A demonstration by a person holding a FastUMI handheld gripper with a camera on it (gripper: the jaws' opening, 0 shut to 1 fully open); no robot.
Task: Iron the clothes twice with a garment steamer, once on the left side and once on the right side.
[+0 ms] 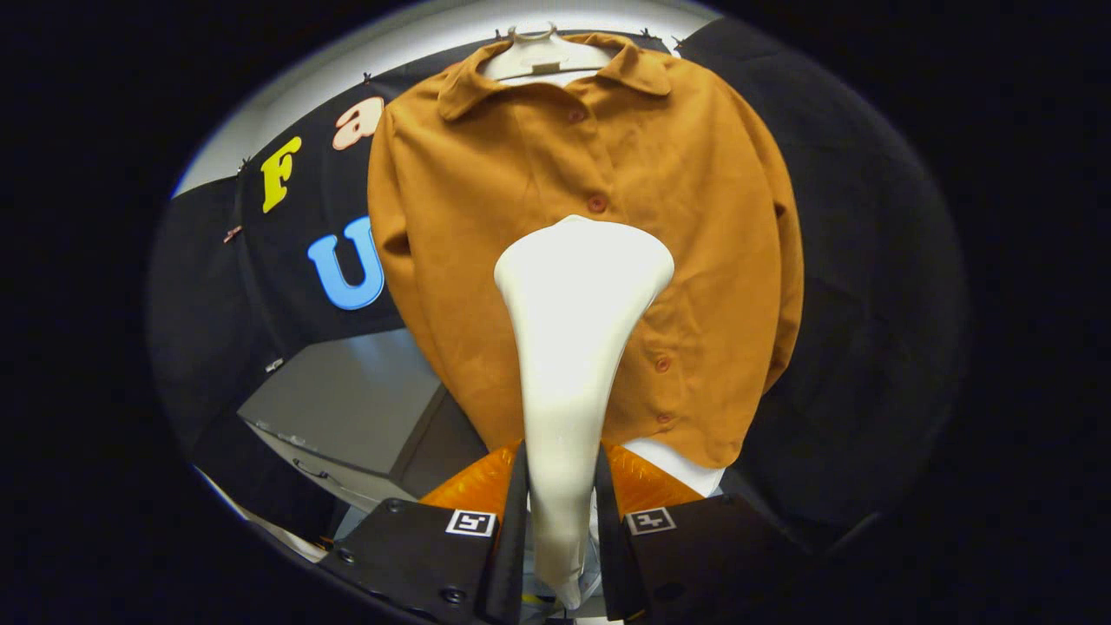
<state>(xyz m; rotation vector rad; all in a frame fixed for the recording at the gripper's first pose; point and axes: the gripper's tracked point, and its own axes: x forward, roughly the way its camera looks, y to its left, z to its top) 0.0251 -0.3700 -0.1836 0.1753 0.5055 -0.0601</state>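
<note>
The gripper [560,512] has its two fingers pinched on the narrow handle of a white plastic garment steamer [573,347], one finger pressing each side of the stem. The steamer rises from between the fingers and widens into a broad flared head. That head stands in front of the middle of a tan-brown, suede-like button-front shirt [590,226], level with the placket and just below one of its buttons [596,204]. Whether the head touches the cloth cannot be told. The shirt hangs, buttoned and collar uppermost, on a white plastic hanger [538,54] against the black cloth wall [859,260]. Its sleeves hang down at either side. A grey box-shaped cabinet [364,417] stands beyond the fingers, beside the shirt's lower hem.
</note>
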